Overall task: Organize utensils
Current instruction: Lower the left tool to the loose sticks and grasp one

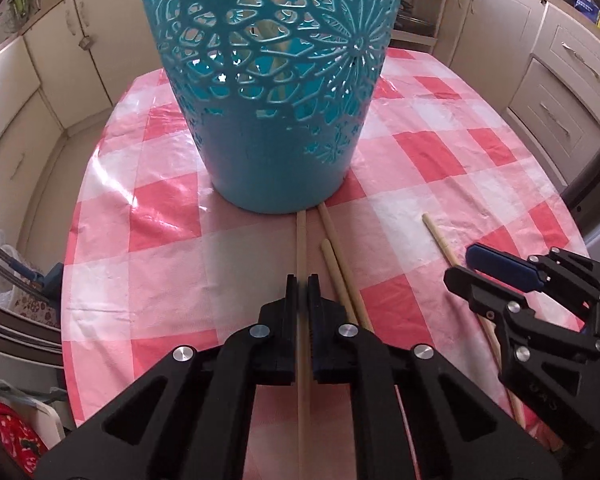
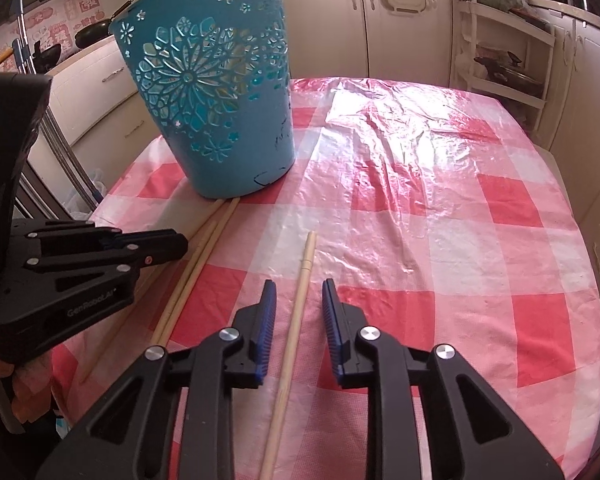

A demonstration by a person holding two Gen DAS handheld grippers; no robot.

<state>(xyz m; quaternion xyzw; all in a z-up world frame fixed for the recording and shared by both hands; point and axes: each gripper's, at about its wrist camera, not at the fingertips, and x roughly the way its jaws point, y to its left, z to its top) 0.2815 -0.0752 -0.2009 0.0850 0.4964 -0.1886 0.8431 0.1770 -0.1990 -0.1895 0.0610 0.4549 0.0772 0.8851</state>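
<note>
A teal cut-out basket point(image 1: 276, 92) stands on the red-and-white checked tablecloth point(image 1: 440, 184); it also shows in the right wrist view point(image 2: 216, 92). Several wooden chopsticks lie in front of it. My left gripper point(image 1: 302, 286) is shut on one chopstick point(image 1: 301, 240) whose tip reaches the basket's base. Two more chopsticks point(image 1: 340, 256) lie just to its right. My right gripper point(image 2: 299, 292) is open, its blue pads either side of a lone chopstick point(image 2: 296, 308) lying on the cloth. The right gripper also shows in the left wrist view point(image 1: 472, 268).
Cream kitchen cabinets point(image 1: 560, 92) surround the table. A white shelf rack point(image 2: 508, 52) stands behind the far edge. The left gripper's body point(image 2: 68, 280) sits at the table's left edge. The tablecloth point(image 2: 440, 200) stretches wide to the right.
</note>
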